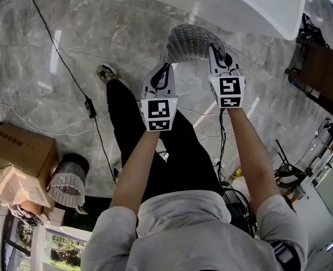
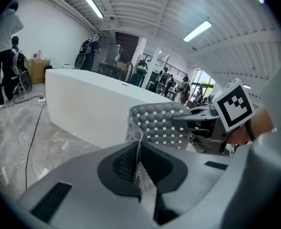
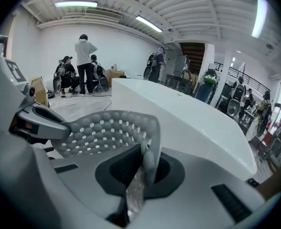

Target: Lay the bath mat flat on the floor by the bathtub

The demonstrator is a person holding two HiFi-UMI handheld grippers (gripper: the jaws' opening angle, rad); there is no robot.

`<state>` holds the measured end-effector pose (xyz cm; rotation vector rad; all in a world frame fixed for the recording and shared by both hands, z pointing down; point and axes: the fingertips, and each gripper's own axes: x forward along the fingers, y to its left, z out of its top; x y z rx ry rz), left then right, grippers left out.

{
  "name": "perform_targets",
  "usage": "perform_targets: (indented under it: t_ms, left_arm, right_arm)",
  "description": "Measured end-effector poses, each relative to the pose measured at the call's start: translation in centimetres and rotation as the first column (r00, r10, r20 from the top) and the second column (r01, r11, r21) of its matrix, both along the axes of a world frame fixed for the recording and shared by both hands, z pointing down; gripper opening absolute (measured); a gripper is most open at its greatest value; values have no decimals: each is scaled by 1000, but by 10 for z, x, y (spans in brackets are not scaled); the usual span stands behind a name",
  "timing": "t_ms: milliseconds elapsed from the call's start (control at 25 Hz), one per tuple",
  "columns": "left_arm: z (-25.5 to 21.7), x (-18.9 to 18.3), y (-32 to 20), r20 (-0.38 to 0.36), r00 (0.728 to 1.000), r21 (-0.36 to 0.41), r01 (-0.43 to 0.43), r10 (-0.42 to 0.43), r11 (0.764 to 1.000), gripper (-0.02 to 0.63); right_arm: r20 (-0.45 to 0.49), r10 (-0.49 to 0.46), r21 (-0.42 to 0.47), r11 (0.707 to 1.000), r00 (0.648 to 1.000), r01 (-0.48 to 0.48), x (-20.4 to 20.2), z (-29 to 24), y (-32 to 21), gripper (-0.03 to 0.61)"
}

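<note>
Two grippers pinch your bath mat (image 1: pixel 192 41): left gripper (image 1: pixel 166 65) and right gripper (image 1: pixel 215 51) fingers are shut on its edges. It looks soft and bendy; hold those edges.

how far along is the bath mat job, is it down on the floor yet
Not down yet. Done: the bath mat is picked up, with the left gripper and the right gripper each shut on an edge of it. In hand: it hangs curved in the air between them, in front of the bathtub. Left to do: lower it to the floor by the tub, spread it flat and let go.
</note>
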<state>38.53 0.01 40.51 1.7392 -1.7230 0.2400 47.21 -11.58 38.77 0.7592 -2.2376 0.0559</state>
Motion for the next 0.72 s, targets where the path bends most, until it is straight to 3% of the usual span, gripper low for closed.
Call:
perform_targets:
  t_ms: [320, 720]
  left_arm:
    - [38, -45, 10, -27, 997, -50, 76, -78, 996, 21]
    - [55, -101, 19, -26, 997, -79, 75, -77, 994, 20]
  right_arm:
    - [-51, -112, -9, 994, 992, 112, -48, 33, -4, 21]
    - [-73, -202, -3, 979, 977, 202, -120, 49, -10, 20]
